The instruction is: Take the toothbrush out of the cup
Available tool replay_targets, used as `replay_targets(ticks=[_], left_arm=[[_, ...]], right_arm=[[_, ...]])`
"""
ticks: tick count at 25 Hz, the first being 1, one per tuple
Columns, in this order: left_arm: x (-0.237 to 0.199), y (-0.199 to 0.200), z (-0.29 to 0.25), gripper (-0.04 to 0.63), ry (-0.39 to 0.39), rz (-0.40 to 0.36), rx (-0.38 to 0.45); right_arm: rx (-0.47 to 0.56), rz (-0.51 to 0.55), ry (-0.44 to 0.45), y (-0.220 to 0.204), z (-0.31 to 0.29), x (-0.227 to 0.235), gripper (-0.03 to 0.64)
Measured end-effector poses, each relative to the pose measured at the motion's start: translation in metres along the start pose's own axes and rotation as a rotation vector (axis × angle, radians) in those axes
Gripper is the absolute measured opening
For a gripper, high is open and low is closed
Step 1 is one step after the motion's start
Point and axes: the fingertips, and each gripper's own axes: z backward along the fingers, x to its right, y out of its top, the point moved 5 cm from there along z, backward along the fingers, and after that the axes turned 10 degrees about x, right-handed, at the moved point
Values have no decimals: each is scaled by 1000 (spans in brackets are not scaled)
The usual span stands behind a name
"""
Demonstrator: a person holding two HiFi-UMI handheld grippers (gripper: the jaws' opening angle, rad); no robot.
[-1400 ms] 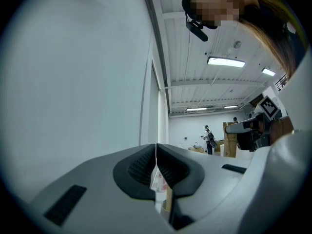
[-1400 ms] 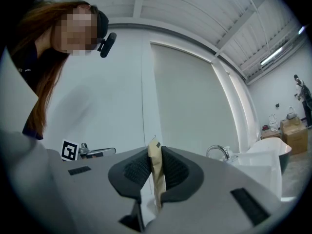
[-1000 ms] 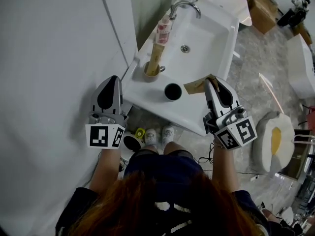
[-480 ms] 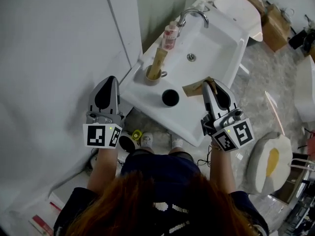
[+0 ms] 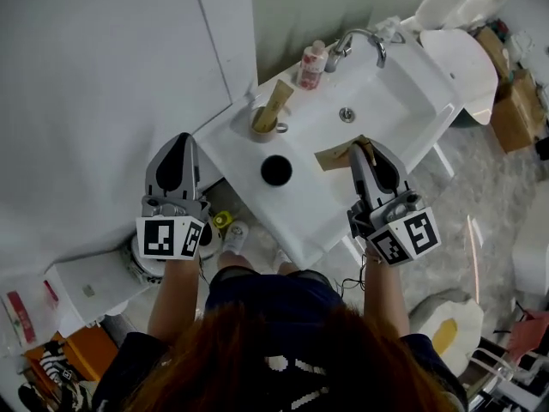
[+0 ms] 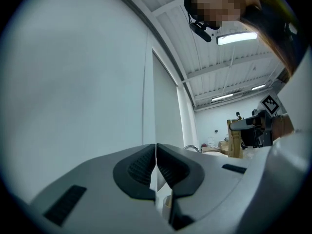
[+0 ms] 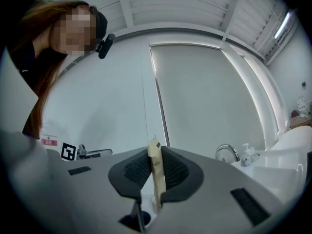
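A beige cup [image 5: 264, 127] stands at the sink's back left corner with a tan boxed toothbrush [image 5: 276, 104] upright in it. A black cup [image 5: 276, 170] sits on the sink's front rim. My right gripper [image 5: 364, 148] is over the sink's front edge, shut on a second tan toothbrush packet [image 5: 337, 154]; in the right gripper view that packet [image 7: 156, 169] stands pinched between the pads. My left gripper [image 5: 178, 144] hovers left of the sink beside the wall, shut and holding nothing; its pads [image 6: 144, 167] meet in the left gripper view.
The white sink [image 5: 403, 114] has a chrome tap [image 5: 361, 39] and a soap bottle [image 5: 310, 64] at the back. A grey wall [image 5: 103, 75] stands close on the left. A white box [image 5: 81, 288] and clutter lie on the floor.
The view has swung, so the sink now sits more to the right and more floor clutter shows at the left. Both grippers shifted sideways with it; the right one still pinches its packet.
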Motion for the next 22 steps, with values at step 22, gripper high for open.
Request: replay_targets(ticks=[22], left_arm=[[22,-53,-67,25,-22,49,-54]], right_arm=[[-61,38,-41,-27,-15,57,54]])
